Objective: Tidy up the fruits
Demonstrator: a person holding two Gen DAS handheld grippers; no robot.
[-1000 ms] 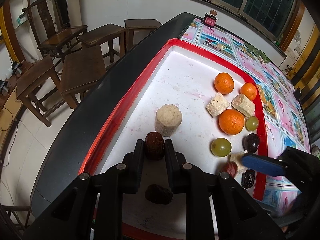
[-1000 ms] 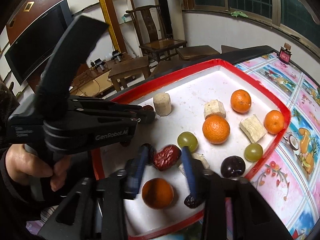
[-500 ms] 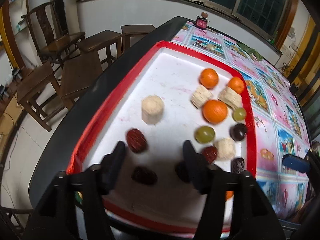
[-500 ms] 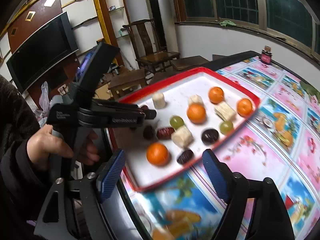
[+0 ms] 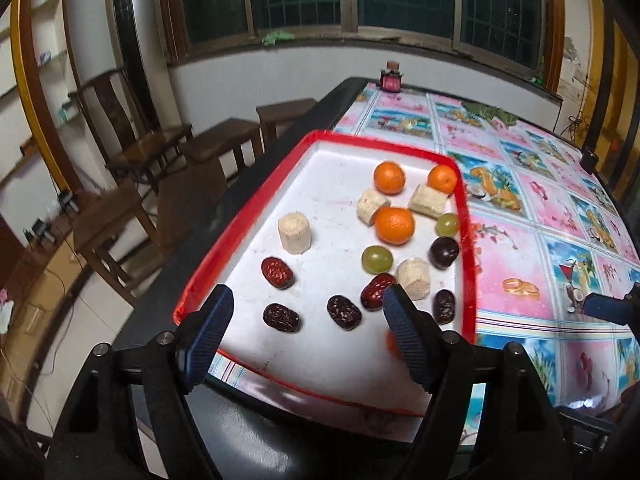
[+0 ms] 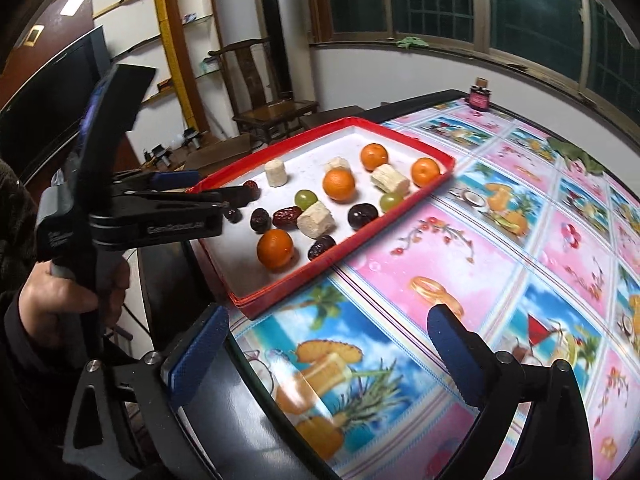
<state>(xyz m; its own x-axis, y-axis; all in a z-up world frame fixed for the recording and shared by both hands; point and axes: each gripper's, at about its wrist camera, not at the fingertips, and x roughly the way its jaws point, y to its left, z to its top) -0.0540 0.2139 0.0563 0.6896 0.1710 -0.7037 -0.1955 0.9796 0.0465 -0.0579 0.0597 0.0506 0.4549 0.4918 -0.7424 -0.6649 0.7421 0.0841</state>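
Ahead of your left claw (image 5: 304,328) and right claw (image 6: 328,354), both just opening wide and empty, dates (image 5: 277,273) are lying released on the tray (image 5: 244,216).

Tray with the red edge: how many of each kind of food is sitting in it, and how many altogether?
Oranges: 4
Green grapes: 2
Dark purple round fruit: 1
Red dates: 5
Pale cut chunks: 4
Total in the red tray: 16
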